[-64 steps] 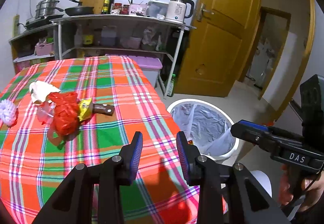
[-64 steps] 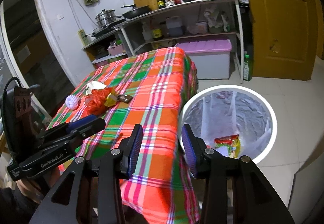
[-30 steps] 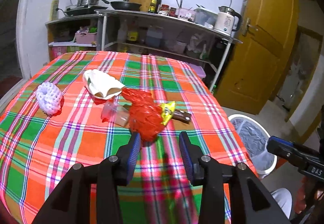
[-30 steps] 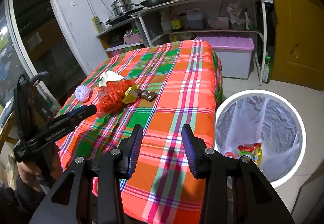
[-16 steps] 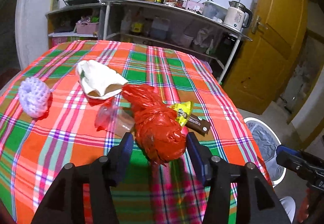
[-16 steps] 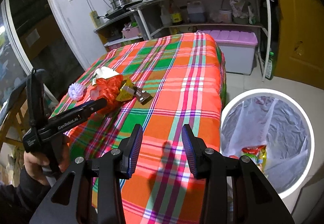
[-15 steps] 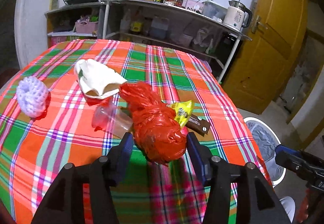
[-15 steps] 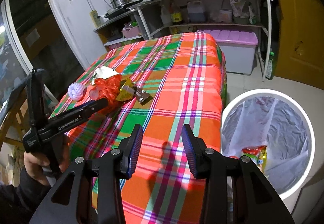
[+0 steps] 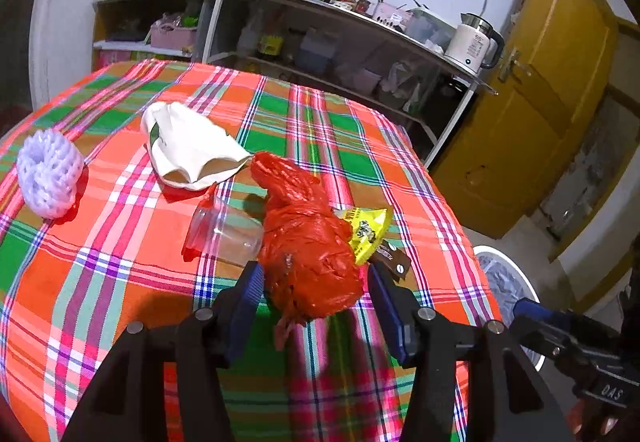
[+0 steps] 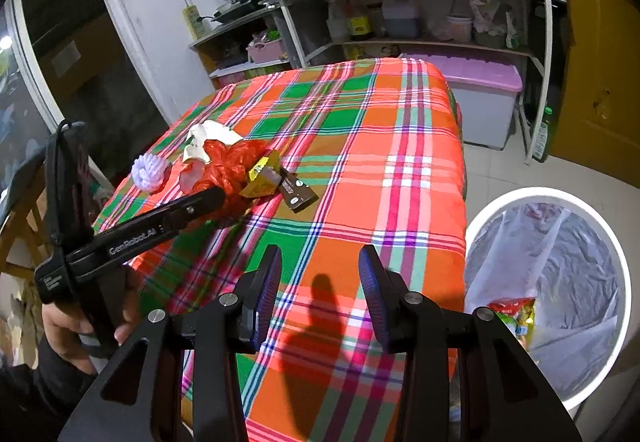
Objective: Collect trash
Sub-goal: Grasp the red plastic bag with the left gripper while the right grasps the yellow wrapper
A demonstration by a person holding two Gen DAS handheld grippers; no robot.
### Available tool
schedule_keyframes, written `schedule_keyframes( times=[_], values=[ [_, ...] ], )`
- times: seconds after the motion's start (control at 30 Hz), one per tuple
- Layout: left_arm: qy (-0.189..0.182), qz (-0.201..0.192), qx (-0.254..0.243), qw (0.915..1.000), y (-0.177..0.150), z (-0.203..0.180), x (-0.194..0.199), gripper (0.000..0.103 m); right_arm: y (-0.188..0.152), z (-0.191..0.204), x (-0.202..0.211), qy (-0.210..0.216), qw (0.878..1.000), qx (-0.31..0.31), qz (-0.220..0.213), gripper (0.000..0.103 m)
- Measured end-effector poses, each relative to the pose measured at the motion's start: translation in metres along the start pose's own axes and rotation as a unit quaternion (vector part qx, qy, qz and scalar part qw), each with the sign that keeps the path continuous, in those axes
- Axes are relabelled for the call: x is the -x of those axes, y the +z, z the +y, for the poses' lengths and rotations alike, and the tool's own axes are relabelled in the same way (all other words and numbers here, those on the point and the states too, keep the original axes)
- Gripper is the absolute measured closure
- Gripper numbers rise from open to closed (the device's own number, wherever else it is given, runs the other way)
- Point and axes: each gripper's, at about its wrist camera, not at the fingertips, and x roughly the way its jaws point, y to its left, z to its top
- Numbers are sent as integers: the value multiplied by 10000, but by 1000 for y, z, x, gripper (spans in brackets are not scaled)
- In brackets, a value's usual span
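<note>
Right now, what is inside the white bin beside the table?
The white bin holds a clear liner and colourful snack wrappers near its bottom. Anything beneath them is covered.

1. Tabletop (image 9: pixel 360 146): plaid cloth in orange, green, pink and white with purple lines.
2. Bag (image 9: pixel 308 246), centre of frame: bright red.
3. Wrapper (image 9: pixel 366 228): yellow with black print.
4. Foam net (image 9: pixel 46 172), left edge: pale lilac.
5. Bin (image 10: pixel 600 374), lower right: white rim, grey liner.
6. Door (image 9: pixel 536 98): ochre.
</note>
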Motion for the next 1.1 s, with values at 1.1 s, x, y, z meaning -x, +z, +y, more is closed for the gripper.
schedule_keyframes(
  times=[1.1],
  values=[
    [-376,-671,135,9969,-13,33,58,62,55,52,-92,-36,9994,241,256,62]
  ],
)
